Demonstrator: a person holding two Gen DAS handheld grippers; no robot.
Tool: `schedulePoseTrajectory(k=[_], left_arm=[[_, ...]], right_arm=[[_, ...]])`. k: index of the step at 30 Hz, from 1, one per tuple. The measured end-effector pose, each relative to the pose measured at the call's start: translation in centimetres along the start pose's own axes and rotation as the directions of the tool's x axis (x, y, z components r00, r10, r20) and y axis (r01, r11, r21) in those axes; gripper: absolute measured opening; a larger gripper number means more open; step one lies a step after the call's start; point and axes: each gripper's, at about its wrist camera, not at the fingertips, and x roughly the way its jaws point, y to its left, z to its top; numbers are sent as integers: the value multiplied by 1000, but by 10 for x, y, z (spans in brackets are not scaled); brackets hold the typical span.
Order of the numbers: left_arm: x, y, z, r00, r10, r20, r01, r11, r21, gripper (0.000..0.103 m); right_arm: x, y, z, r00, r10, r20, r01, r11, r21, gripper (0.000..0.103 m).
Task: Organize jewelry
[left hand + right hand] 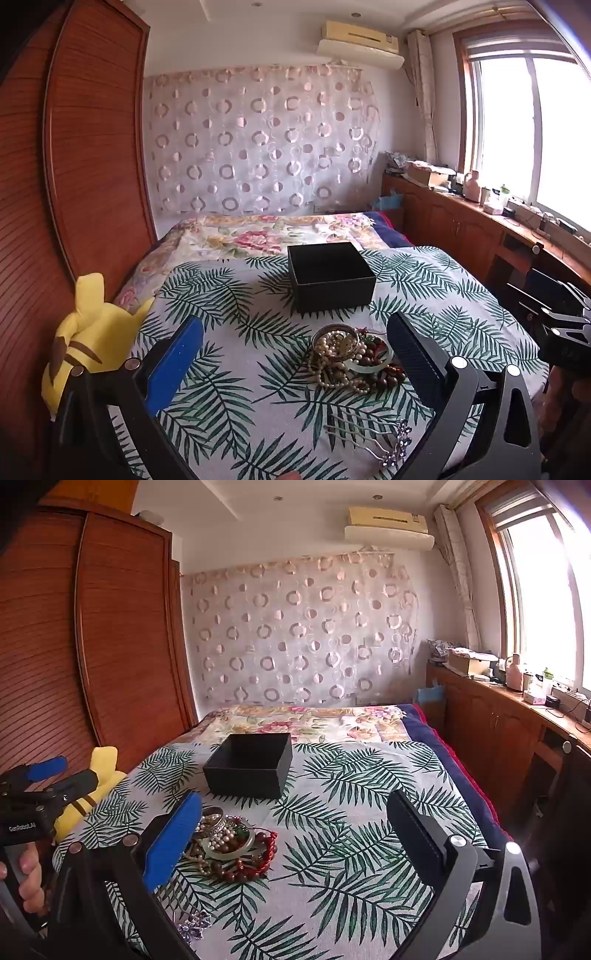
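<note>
From the left wrist, the left gripper [295, 350] is seen spread wide, holding nothing; the jewelry pile [352, 360] lies between its fingers, toward the right one, with the black box [330, 277] beyond.

From the right wrist, the right gripper [295, 830] is likewise spread wide and empty; the jewelry pile [231, 843] is seen just beside its blue left finger [173, 843], the black box [251, 766] beyond.
</note>
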Motion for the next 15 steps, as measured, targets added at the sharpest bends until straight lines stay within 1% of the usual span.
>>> schedulePoseTrajectory(k=[15], left_arm=[[1,1,1,1000,-1,1,1,1000,-2,96]], right_arm=[[-2,0,1,1000,5,4,-5,1000,10,101]])
